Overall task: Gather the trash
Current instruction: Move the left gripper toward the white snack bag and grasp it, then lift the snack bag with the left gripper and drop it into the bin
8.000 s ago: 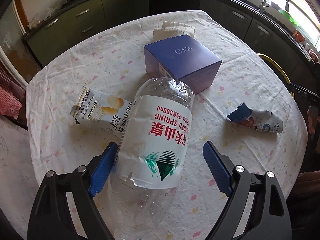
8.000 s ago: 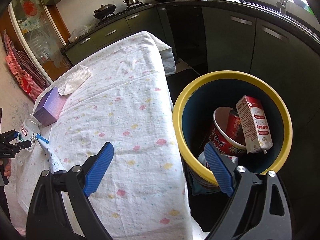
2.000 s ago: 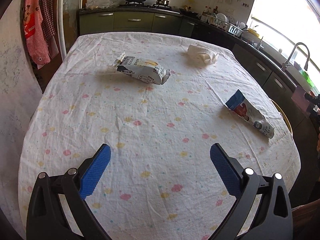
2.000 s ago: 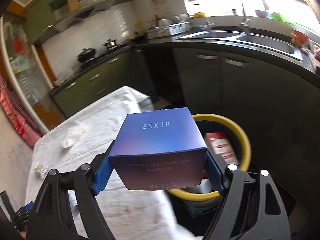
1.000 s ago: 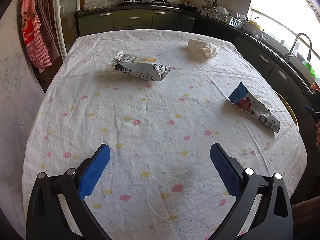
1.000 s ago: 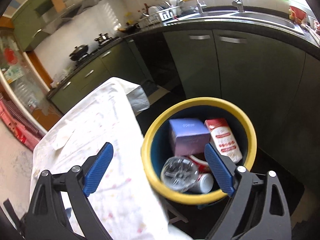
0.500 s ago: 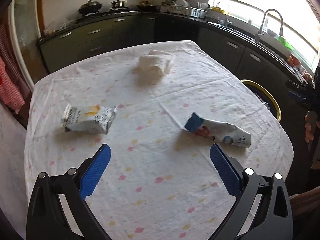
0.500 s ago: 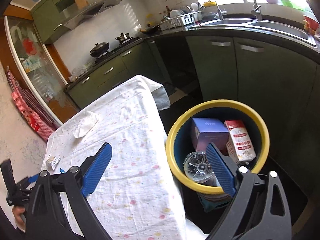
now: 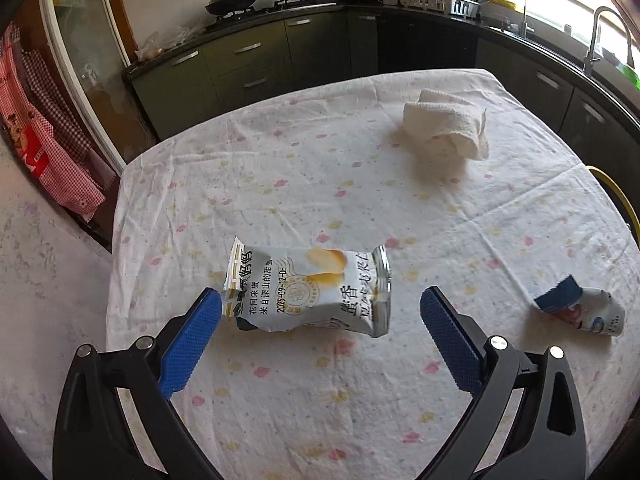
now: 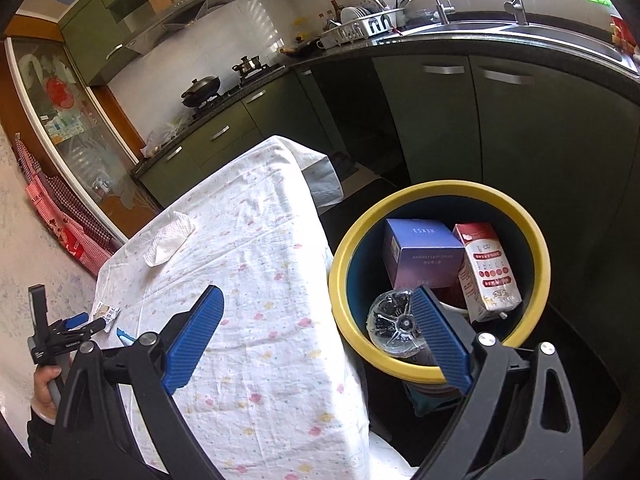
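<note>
My left gripper (image 9: 320,316) hovers low over the table (image 9: 280,400), tilted down, its jaws spread wide and empty, with the snack packet (image 9: 306,292) lying flat between the fingertips, touched by neither. A second wrapper (image 9: 580,312) lies off to the right, a folded cloth (image 9: 444,130) farther back. My right gripper (image 10: 316,332) hangs beyond the table edge above the yellow-rimmed bin (image 10: 536,240), jaws wide apart, gripping nothing. In the bin sit a purple box (image 10: 420,252), a carton (image 10: 490,272) and a bottle (image 10: 390,320).
</note>
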A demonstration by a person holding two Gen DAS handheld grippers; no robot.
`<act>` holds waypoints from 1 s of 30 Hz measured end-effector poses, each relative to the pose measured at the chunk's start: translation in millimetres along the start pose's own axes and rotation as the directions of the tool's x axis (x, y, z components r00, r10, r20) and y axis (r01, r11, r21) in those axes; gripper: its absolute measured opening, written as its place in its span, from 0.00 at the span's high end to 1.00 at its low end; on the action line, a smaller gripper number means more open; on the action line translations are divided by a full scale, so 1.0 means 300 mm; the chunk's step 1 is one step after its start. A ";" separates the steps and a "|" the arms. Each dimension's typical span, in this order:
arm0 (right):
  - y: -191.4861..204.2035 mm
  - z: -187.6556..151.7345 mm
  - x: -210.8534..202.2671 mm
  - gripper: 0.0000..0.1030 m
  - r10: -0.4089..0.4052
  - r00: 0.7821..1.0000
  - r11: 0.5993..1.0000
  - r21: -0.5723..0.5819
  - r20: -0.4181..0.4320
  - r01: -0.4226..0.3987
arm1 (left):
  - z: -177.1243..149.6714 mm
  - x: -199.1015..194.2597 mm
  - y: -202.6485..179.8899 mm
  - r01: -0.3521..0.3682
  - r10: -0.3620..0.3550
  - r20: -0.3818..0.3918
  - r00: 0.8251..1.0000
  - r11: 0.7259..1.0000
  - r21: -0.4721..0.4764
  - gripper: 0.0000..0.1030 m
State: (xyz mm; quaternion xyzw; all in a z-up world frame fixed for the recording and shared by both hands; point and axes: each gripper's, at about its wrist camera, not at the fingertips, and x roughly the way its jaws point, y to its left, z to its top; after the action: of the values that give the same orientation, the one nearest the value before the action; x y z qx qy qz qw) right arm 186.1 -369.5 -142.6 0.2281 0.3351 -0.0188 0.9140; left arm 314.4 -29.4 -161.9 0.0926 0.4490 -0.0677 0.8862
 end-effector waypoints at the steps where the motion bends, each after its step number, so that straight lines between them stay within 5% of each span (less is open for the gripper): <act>1: 0.002 -0.002 0.003 0.12 0.002 1.000 1.000 -0.001 -0.003 -0.002 | 0.001 0.021 0.004 0.013 -0.013 -0.010 1.000 1.000 0.002 0.05; 15: 0.034 -0.013 0.036 0.12 0.029 0.999 0.999 -0.018 -0.036 -0.030 | 0.039 0.087 0.025 0.006 -0.008 0.016 1.000 0.997 0.079 0.08; 21: 0.039 -0.017 0.044 0.12 0.041 0.998 0.999 -0.014 -0.043 -0.041 | 0.018 0.104 0.061 0.014 -0.012 -0.059 0.998 1.000 0.028 0.08; 26: 0.050 -0.021 0.047 0.12 0.045 0.998 0.999 -0.023 -0.050 -0.046 | 0.012 0.097 0.074 0.016 -0.017 -0.071 0.997 1.000 -0.010 0.15; 30: 0.047 -0.021 0.041 0.12 0.046 0.998 0.999 -0.020 -0.045 -0.046 | 0.006 0.076 0.060 0.013 -0.012 -0.063 0.998 1.000 0.015 0.32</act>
State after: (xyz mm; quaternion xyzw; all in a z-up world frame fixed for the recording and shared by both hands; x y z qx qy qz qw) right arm 194.5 -352.8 -148.8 0.2267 0.3500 0.0108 0.9088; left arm 332.9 -13.1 -177.6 0.0989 0.4767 -0.0737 0.8704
